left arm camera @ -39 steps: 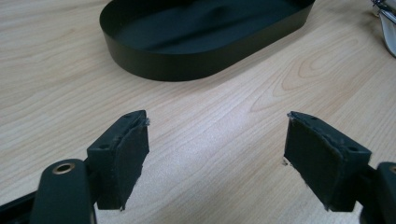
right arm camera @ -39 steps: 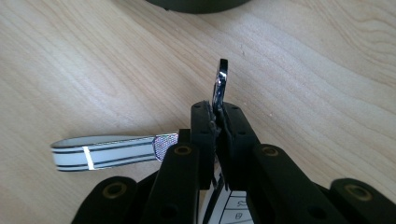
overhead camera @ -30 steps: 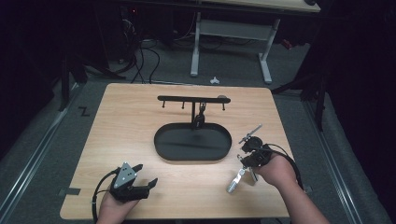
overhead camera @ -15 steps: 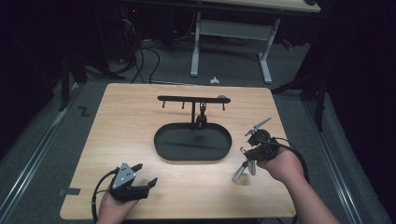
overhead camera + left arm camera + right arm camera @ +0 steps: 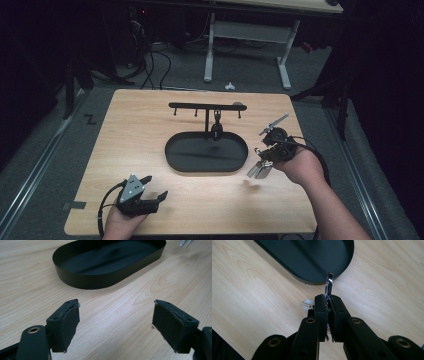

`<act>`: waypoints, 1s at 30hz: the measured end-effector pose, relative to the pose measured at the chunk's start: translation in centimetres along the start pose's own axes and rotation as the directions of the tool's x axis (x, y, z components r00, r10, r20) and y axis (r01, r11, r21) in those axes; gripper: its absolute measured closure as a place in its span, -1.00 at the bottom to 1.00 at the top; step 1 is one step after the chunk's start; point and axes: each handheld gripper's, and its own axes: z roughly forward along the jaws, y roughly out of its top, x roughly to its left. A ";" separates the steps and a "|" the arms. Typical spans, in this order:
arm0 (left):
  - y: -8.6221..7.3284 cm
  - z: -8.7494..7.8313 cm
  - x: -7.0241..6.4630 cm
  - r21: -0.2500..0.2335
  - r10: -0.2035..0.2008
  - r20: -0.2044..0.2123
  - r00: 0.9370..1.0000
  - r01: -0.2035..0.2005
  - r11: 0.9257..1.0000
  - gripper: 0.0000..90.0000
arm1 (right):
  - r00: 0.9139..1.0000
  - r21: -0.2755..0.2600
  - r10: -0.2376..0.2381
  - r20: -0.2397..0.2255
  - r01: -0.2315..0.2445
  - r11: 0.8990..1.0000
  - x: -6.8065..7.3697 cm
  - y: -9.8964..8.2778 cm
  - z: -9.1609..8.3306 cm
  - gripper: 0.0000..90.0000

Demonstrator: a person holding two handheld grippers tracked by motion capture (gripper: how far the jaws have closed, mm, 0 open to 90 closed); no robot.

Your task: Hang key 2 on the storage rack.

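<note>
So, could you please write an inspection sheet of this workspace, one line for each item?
Surface: light wooden table, no spills seen.
Job's things: shiny metal utensil, clamped in the right gripper and lifted off the table, beside the right end of the black oval tray. The tray looks empty. Black hanging rack stands at the tray's far edge.
Clutter: nothing seen on the table.
Grippers: left gripper open, low over the near left of the table, holding nothing. Right gripper shut on the utensil.
Cables: one trails from each gripper; a bundle lies on the floor behind.
Surroundings: dark room, grey floor, white-legged desk beyond.
</note>
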 end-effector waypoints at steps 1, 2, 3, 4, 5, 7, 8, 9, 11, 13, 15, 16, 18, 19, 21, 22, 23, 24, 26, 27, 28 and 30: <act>0.0 -0.1 0.0 0.002 0.002 0.000 1.000 -0.002 1.000 -0.51 | 1.000 -0.002 -0.005 0.003 0.005 1.000 0.0 0.2 -0.2 0.90; 0.0 -0.1 0.0 0.003 0.003 -0.001 1.000 -0.003 1.000 -0.51 | 1.000 -0.007 -0.008 0.007 0.008 1.000 0.0 0.4 -0.3 0.90; -0.1 -0.2 0.0 0.006 0.004 -0.003 1.000 -0.004 1.000 -0.51 | 1.000 -0.006 -0.010 0.010 0.010 1.000 0.0 0.6 -0.5 0.90; -0.1 -0.2 -0.1 0.007 0.004 -0.003 1.000 -0.004 1.000 -0.51 | 1.000 -0.008 -0.013 0.014 0.013 1.000 0.0 0.8 -0.6 0.90; -0.2 -0.3 -0.1 0.012 0.007 -0.003 1.000 -0.007 1.000 -0.51 | 1.000 -0.009 -0.011 0.020 0.011 1.000 0.1 0.9 -0.7 0.90; -0.2 -0.4 -0.3 0.013 0.011 -0.009 1.000 -0.011 1.000 -0.51 | 1.000 -0.012 -0.019 0.024 0.019 1.000 0.2 1.2 -0.8 0.90; -0.2 -0.6 -0.3 0.010 0.009 -0.009 1.000 -0.009 1.000 -0.51 | 0.999 -0.016 -0.025 0.022 0.025 1.000 0.3 1.4 -0.9 0.90; -0.3 -0.7 -0.3 0.008 0.008 -0.013 1.000 -0.008 1.000 -0.51 | 0.999 -0.020 -0.028 0.018 0.028 0.999 0.4 1.6 -0.9 0.90; -0.3 -0.8 -0.2 0.011 0.008 -0.014 1.000 -0.008 1.000 -0.51 | 0.999 -0.016 -0.031 0.020 0.032 0.999 0.5 1.9 -1.0 0.90; -0.4 -0.9 -0.2 0.010 0.004 -0.018 1.000 -0.004 1.000 -0.51 | 0.999 -0.016 -0.037 0.022 0.037 0.999 0.5 2.2 -1.1 0.90; -0.5 -1.1 -0.1 0.008 0.005 -0.023 1.000 -0.004 1.000 -0.51 | 0.999 -0.018 -0.035 0.021 0.035 0.999 0.6 2.5 -1.2 0.90; -0.5 -1.1 -0.1 0.011 0.008 -0.025 1.000 -0.008 1.000 -0.51 | 0.999 -0.022 -0.040 0.023 0.041 0.999 0.5 2.7 -1.3 0.90; -0.7 -1.3 0.0 0.017 0.005 -0.029 1.000 -0.004 1.000 -0.51 | 0.999 -0.027 -0.042 0.017 0.042 0.999 0.6 3.0 -1.4 0.90; -0.7 -1.4 0.0 0.018 0.002 -0.034 0.999 -0.002 1.000 -0.51 | 0.999 -0.027 -0.045 0.020 0.045 0.999 0.6 3.2 -1.4 0.90; -0.9 -1.7 0.2 0.022 -0.006 -0.046 0.999 0.007 1.000 -0.51 | 0.998 -0.030 -0.055 0.019 0.055 0.998 0.7 3.6 -1.4 0.90; -1.0 -1.9 0.3 0.023 -0.012 -0.050 0.999 0.013 1.000 -0.51 | 0.998 -0.032 -0.058 0.020 0.059 0.998 0.8 3.8 -1.5 0.90; -1.2 -2.1 0.4 0.023 -0.017 -0.056 0.998 0.018 1.000 -0.51 | 0.998 -0.033 -0.059 0.017 0.060 0.998 0.8 4.0 -1.5 0.90; -1.3 -2.3 0.5 0.024 -0.023 -0.063 0.998 0.024 0.999 -0.51 | 0.998 -0.033 -0.059 0.020 0.059 0.998 0.9 4.3 -1.6 0.90; -1.5 -2.7 0.6 0.021 -0.029 -0.072 0.997 0.030 0.999 -0.51 | 0.997 -0.037 -0.076 0.019 0.077 0.996 1.0 4.8 -1.6 0.90; -1.6 -2.8 0.7 0.024 -0.029 -0.074 0.997 0.031 0.999 -0.51 | 0.997 -0.037 -0.077 0.018 0.077 0.996 1.1 5.0 -1.6 0.90; -1.7 -2.9 0.6 0.021 -0.033 -0.080 0.996 0.035 0.999 -0.51 | 0.997 -0.037 -0.081 0.016 0.082 0.996 1.1 5.2 -1.6 0.90; -1.9 -3.2 0.7 0.025 -0.034 -0.085 0.996 0.037 0.999 -0.51 | 0.996 -0.041 -0.089 0.016 0.089 0.995 1.1 5.6 -1.6 0.90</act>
